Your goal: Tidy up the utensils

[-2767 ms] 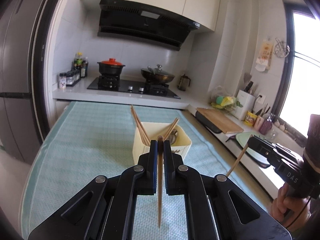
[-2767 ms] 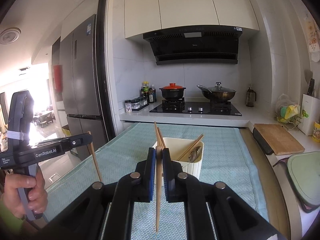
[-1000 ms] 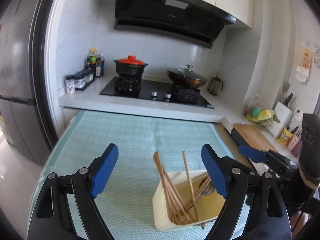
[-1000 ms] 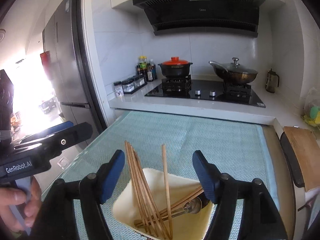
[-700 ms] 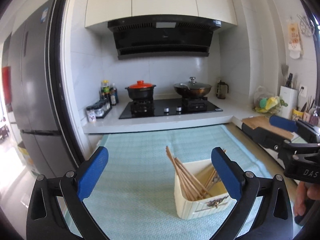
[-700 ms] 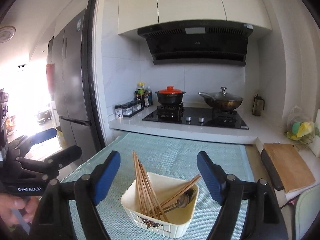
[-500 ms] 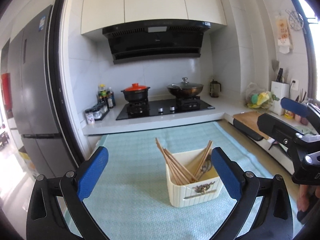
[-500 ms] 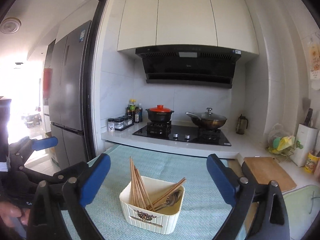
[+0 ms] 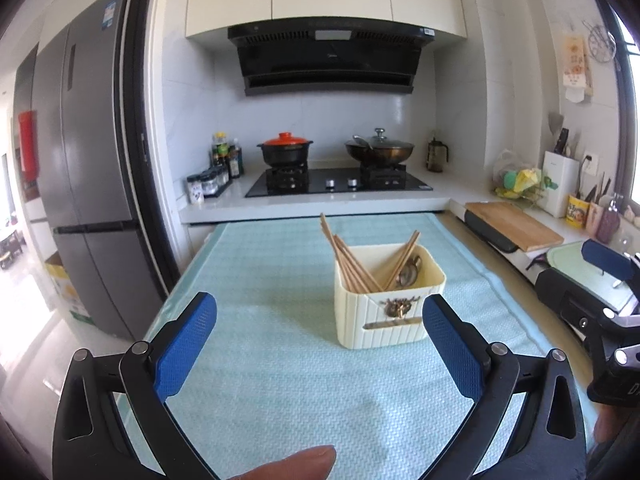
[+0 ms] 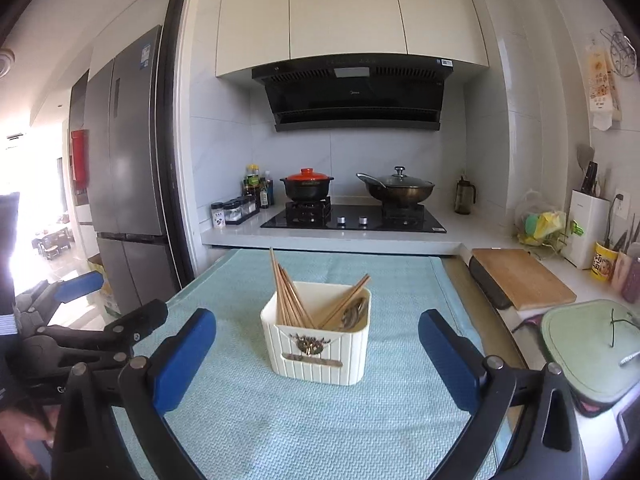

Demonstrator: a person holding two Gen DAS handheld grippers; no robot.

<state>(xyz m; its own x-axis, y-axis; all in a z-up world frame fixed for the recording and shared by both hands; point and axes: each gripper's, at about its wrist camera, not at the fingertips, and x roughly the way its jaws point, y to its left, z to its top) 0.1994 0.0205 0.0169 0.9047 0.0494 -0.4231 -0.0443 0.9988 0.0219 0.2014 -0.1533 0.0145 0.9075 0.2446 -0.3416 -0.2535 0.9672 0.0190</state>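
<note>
Both the left claw and right claw, each gripping a chopstick seconds ago, now hang wide and empty, drawn back from the cream holder where the chopsticks stand on the tabletop, suggesting the sorting is nearly done

A bright kitchen with white tiled walls and cream upper cabinets above a black range hood. A tall grey refrigerator stands far left of the jaws; daylight floods the doorway beyond it.
</note>
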